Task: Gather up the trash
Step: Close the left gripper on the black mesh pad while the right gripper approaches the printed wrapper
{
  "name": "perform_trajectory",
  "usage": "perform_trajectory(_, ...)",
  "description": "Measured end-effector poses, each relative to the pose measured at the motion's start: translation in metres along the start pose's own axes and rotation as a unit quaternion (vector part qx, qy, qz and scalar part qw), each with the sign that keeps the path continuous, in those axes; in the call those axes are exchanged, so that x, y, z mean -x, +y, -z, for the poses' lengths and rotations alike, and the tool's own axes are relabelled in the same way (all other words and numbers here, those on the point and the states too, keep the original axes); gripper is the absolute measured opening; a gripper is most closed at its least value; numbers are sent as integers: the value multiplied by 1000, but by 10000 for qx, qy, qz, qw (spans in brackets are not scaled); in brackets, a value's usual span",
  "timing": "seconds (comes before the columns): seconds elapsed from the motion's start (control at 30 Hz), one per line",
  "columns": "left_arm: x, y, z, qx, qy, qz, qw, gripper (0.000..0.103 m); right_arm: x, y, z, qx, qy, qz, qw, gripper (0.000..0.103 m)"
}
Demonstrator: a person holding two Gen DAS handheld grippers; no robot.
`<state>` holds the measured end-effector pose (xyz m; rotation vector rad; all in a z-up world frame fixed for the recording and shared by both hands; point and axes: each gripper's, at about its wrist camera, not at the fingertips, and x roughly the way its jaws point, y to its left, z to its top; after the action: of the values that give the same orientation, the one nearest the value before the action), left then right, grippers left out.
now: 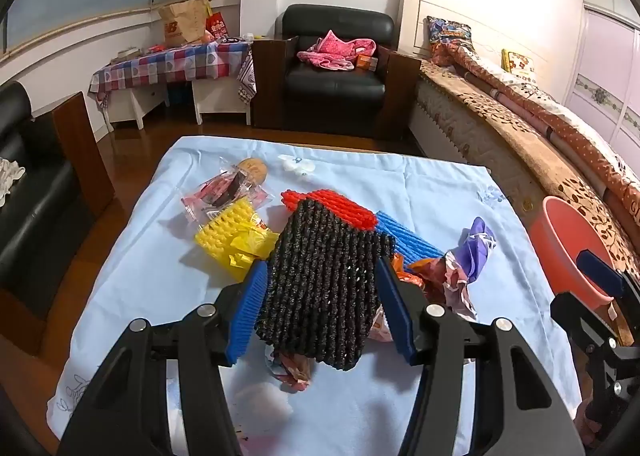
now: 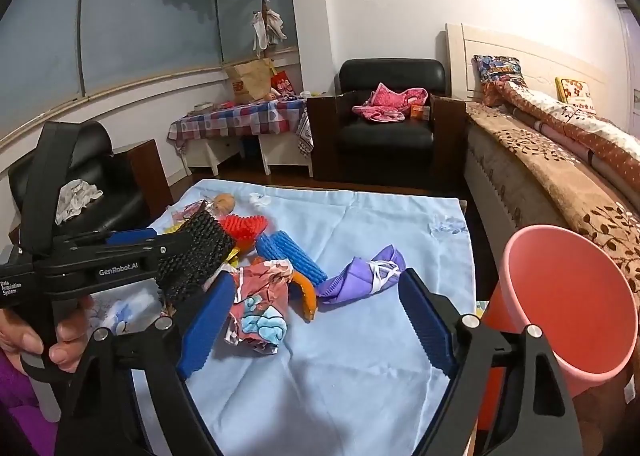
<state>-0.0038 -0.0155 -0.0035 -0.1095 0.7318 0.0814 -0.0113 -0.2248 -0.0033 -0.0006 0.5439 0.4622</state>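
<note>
My left gripper clamps the black ribbed foam net sleeve, lifted above the pale blue tablecloth. My right gripper hangs open over the cloth, nothing between its pads.

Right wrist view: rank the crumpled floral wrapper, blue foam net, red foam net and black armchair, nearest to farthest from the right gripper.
From the right gripper:
1. Crumpled floral wrapper, between the open fingers, toward the left one.
2. Blue foam net, just behind the wrapper.
3. Red foam net, farther back, left.
4. Black armchair, across the room.
</note>
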Motion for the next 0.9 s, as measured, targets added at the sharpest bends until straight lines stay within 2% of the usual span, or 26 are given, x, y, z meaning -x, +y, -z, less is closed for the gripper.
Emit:
perform_trajectory(0.5, 0, 11, 2, 82, 36, 188, 9998, 56, -6, 4, 1, 51, 213, -27, 9998, 77)
perform_trajectory(0.67, 1, 16, 4, 75, 48, 212, 9997, 56, -10, 5, 2, 42, 357, -120, 9993, 72)
perform_trajectory(0.9, -5, 25, 7, 127, 116, 157, 9997, 56, -14, 5, 5, 2, 483, -220, 9986, 71)
